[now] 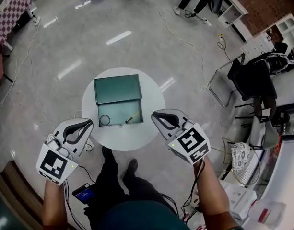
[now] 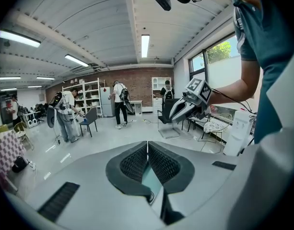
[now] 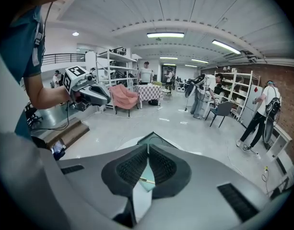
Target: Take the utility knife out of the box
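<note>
Black-and-white square markers are carried on the cube of each of the tongs; no other print is large enough to be read. A dark green box (image 1: 120, 107) is set on the round white desk (image 1: 123, 139), with its lid (image 1: 117, 87) folded back on the far side. The utility knife (image 1: 132, 117) is seen lying slantwise inside the box, near its right front corner, and a dark ring (image 1: 104, 120) is seen near the left front corner, well apart from the knife.

The left tongs (image 1: 89, 122) are held over the near left edge of the desk and the right tongs (image 1: 154, 113) over the near right edge, just beside the box's front corner. Both pairs are closed tip to tip, with nothing gripped. In the right gripper view, the knife is glimpsed below the closed tips.

Around the desk, cables (image 1: 185, 37) are trailed across the glossy floor, a black chair (image 1: 242, 78) is placed to the right, and a checked cloth (image 1: 12, 13) is spread at the far left. Shelving (image 3: 240, 92) and several people are visible in the room beyond.
</note>
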Demonstrator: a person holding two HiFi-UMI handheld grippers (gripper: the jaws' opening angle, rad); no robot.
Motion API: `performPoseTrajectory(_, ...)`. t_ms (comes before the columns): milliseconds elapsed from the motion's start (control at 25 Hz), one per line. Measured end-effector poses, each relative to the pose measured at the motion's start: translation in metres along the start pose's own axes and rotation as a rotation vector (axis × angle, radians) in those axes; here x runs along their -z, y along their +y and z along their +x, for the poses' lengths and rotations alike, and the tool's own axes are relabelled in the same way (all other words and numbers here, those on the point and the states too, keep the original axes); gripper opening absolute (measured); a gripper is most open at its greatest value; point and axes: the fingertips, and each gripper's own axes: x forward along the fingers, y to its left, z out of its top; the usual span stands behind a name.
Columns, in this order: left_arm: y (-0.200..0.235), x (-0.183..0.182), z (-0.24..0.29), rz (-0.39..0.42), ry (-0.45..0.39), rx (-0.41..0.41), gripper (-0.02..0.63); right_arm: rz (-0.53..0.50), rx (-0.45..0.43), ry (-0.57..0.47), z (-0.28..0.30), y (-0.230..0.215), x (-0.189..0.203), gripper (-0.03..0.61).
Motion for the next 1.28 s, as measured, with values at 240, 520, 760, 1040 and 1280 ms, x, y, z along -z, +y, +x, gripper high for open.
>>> performPoseTrajectory(240, 0.008, 0.020, 0.010, -0.043, 0.026, -0.011, 0.025, -0.072, -0.098, 0.079, 0.046, 0.001, 0.024, 0.039)
performPoseTrajectory(520, 0.016, 0.059, 0.016, -0.090, 0.060, -0.031, 0.025, -0.177, -0.216, 0.200, 0.105, 0.009, 0.071, 0.040)
performPoseTrajectory(760, 0.022, 0.089, 0.025, -0.133, 0.079, -0.049, 0.025, -0.315, -0.316, 0.330, 0.147, 0.017, 0.116, 0.040)
performPoseTrajectory(1040, 0.039, 0.101, 0.036, -0.175, 0.102, -0.066, 0.025, -0.520, -0.423, 0.477, 0.184, 0.012, 0.152, 0.041)
performPoseTrajectory(1280, 0.048, 0.115, 0.045, -0.214, 0.125, -0.078, 0.024, -0.686, -0.517, 0.597, 0.206, 0.012, 0.184, 0.127)
